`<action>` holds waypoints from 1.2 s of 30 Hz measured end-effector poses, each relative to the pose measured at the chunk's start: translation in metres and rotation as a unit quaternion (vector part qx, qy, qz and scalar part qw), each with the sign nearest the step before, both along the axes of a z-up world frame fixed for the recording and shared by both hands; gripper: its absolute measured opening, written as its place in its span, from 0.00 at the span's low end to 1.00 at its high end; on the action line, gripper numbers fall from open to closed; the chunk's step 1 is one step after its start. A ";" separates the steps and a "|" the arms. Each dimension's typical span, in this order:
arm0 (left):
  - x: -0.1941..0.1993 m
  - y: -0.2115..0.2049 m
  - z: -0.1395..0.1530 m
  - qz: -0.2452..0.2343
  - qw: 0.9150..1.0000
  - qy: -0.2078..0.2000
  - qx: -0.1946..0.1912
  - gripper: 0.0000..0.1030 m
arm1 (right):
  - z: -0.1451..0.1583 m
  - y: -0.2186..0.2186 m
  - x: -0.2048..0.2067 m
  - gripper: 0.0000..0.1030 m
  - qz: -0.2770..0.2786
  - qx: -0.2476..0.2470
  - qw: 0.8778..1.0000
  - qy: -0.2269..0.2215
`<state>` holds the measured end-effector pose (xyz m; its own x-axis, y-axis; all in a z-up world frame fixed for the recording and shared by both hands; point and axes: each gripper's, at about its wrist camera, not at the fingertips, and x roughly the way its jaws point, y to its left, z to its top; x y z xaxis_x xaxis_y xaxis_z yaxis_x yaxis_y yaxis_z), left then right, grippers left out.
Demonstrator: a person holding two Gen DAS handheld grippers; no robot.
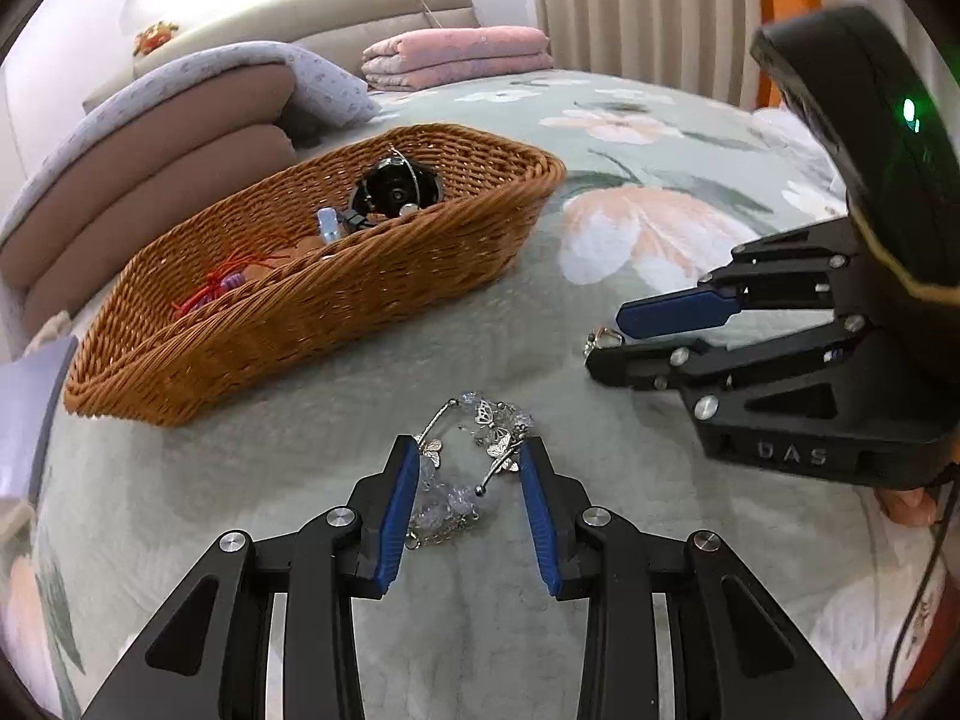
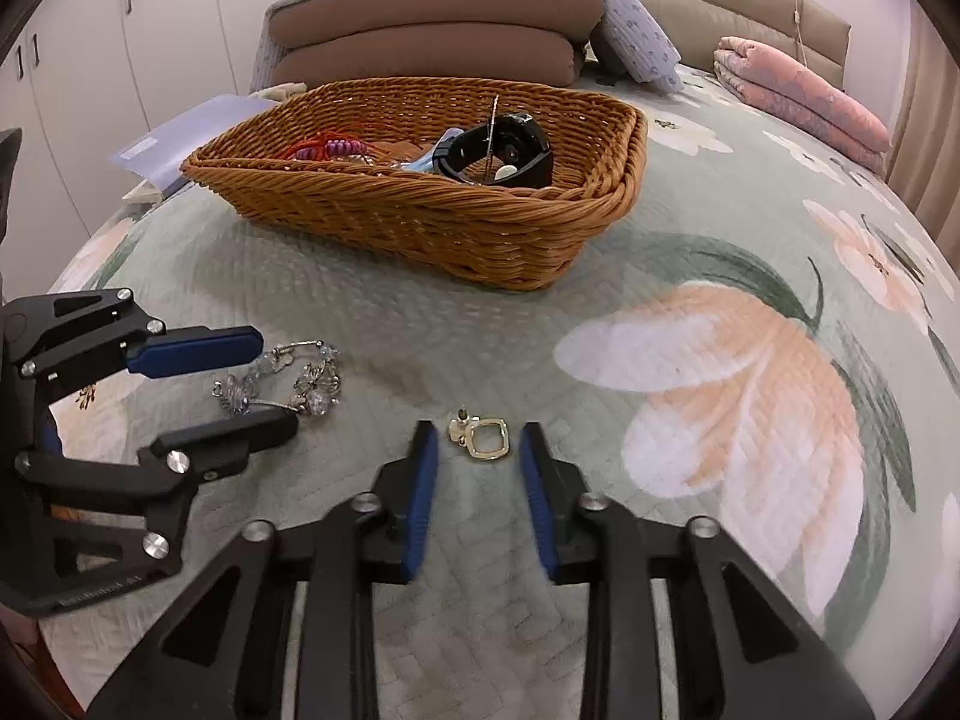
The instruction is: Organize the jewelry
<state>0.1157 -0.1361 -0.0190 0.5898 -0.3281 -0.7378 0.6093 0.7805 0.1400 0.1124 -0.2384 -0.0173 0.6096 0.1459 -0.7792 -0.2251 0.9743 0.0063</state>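
A silver butterfly bracelet with clear beads lies on the bedspread between the open fingers of my left gripper; it also shows in the right wrist view, where the left gripper straddles it. A small gold square earring lies just ahead of my open right gripper, between its fingertips; in the left wrist view the earring sits at the right gripper's tips. A wicker basket holds a black watch, a red-and-purple cord item and other pieces.
The floral bedspread covers the bed. Brown cushions under a lilac blanket and a folded pink quilt lie at the head. A pale blue booklet lies left of the basket.
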 end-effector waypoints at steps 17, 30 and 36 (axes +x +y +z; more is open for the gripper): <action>0.020 0.069 0.023 -0.012 0.968 0.095 -0.232 0.03 | 0.020 -0.050 -0.003 0.18 -0.017 0.150 0.988 -0.003; 0.010 0.018 0.005 -0.047 0.991 0.093 -0.088 0.06 | 0.013 -0.045 0.001 0.18 -0.010 0.146 0.989 0.012; 0.009 0.013 0.008 -0.038 0.994 0.072 -0.068 0.35 | 0.013 -0.046 0.001 0.18 -0.007 0.151 0.988 0.011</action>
